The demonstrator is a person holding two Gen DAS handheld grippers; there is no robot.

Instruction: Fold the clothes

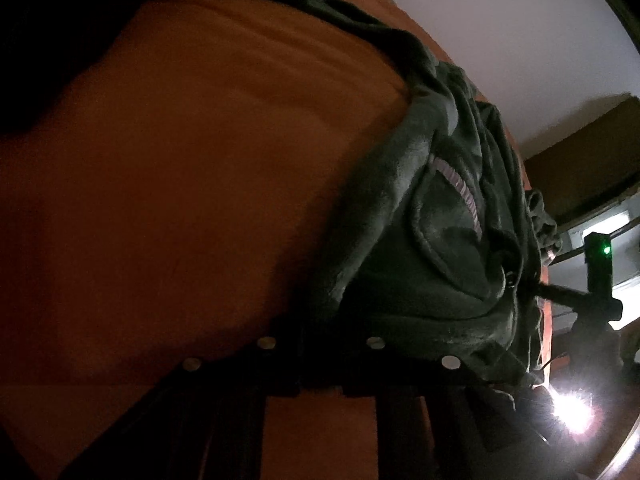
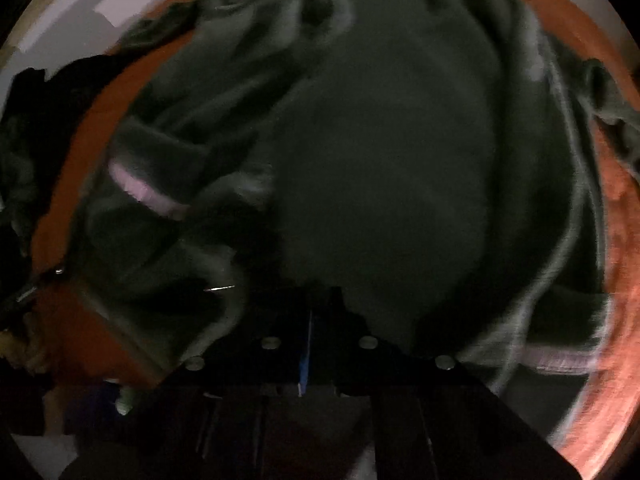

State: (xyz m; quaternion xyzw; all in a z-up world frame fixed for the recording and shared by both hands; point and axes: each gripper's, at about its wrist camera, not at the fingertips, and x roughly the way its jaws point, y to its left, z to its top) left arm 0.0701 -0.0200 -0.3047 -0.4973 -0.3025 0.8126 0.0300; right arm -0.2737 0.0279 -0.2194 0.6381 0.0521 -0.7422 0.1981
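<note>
Dark green fleece garment [image 2: 384,152], orange surface [image 1: 180,160]

Home bedrm prob.: orange bedsheet [image 1: 180,140], clothes pile [image 2: 28,152], plain white wall [image 1: 500,32].

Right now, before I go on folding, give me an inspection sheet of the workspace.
Surface: orange sheet, bare left of the garment.
Job's things: dark green fleece spread out, rumpled; pale pink band on a cuff.
Clutter: dark clothes pile at the far left edge.
Grippers: left gripper low at the fleece's edge, too dark to judge; right gripper over the fleece, jaws together, grip unclear; it shows in the left view with a green light.
Cables: nothing seen.
Surroundings: white wall, bright lamp glare. Dim, blurred.
</note>
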